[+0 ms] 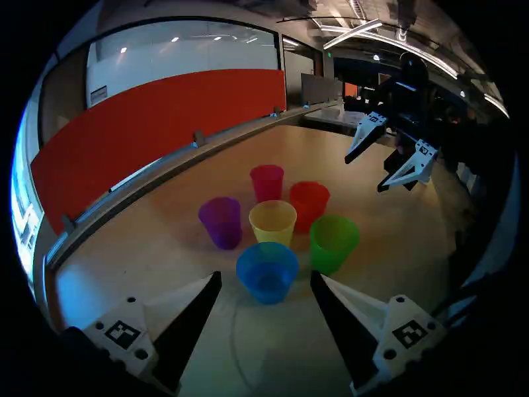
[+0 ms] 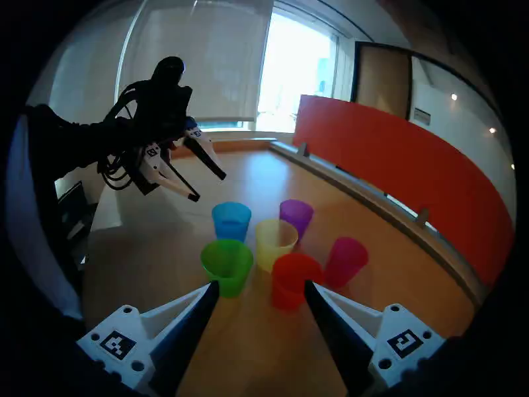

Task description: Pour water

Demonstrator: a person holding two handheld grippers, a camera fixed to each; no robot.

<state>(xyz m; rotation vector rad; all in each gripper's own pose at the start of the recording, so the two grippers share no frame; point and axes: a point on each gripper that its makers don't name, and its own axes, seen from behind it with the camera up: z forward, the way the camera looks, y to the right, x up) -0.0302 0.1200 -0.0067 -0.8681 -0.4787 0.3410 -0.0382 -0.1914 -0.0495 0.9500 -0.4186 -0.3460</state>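
Several plastic cups stand upright in a cluster on the wooden table (image 1: 165, 238): blue cup (image 1: 267, 271), green cup (image 1: 332, 242), yellow cup (image 1: 272, 222), purple cup (image 1: 221, 221), red cup (image 1: 309, 204), pink cup (image 1: 267, 182). My left gripper (image 1: 264, 291) is open, low, with the blue cup just ahead between its fingers. Beyond the cups hovers the right gripper (image 1: 362, 175), open. In the right gripper view, my right gripper (image 2: 261, 291) is open above the table, facing the red cup (image 2: 291, 278) and green cup (image 2: 227, 265). The left gripper (image 2: 207, 186) hangs open above the blue cup (image 2: 231, 220).
A red partition panel (image 1: 152, 126) with a metal rail runs along the table's far edge. A bright window (image 2: 294, 66) lies beyond the table end. A person's dark sleeve (image 2: 66, 142) holds the left gripper. Bare tabletop surrounds the cups.
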